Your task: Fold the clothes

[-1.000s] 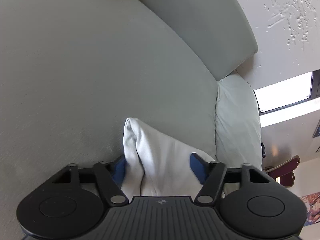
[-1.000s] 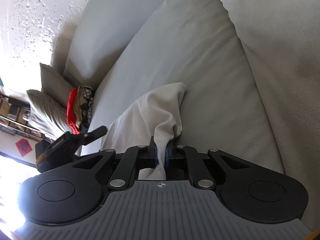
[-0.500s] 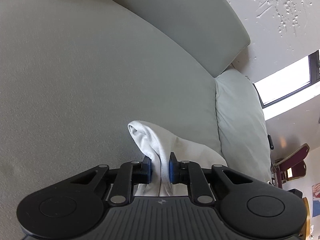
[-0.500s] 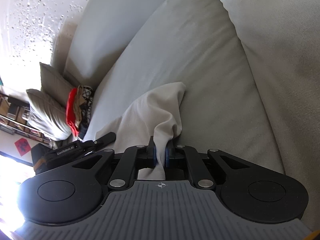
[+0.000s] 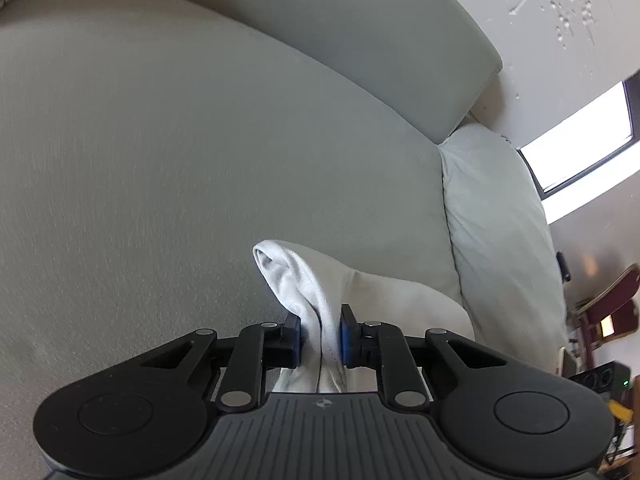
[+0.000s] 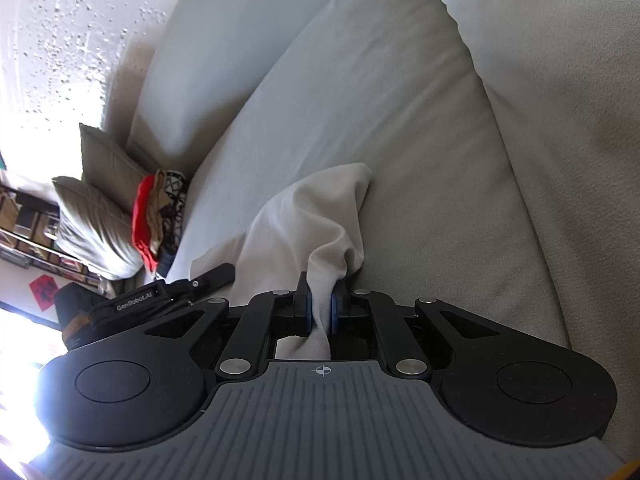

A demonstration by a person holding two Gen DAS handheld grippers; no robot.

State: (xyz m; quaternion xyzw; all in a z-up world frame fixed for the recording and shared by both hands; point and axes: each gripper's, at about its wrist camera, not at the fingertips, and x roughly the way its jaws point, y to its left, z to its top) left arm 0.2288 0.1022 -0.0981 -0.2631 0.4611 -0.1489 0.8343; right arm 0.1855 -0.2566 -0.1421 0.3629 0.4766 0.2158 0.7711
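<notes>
A white garment [image 5: 304, 280] lies on a grey sofa seat [image 5: 160, 184]. My left gripper [image 5: 320, 338] is shut on a bunched edge of it, low over the seat. In the right wrist view the same white garment [image 6: 304, 224] drapes across the seat cushion [image 6: 360, 120]. My right gripper [image 6: 320, 312] is shut on another bunched edge of it. The left gripper [image 6: 192, 286] shows at the lower left of that view, at the garment's far side. The garment's lower part is hidden behind both gripper bodies.
Sofa back cushions [image 5: 360, 40] rise behind the seat. A pale pillow [image 5: 500, 216] sits at the sofa's right end. A pile of folded clothes, red on top [image 6: 158, 216], leans on grey pillows [image 6: 92, 216] at the left end. A window [image 5: 580, 148] and a chair [image 5: 608, 312] stand beyond.
My left gripper has closed on the white garment's edge; it was open around it one second ago. It then tilted up slightly. My right gripper has stayed shut on the garment.
</notes>
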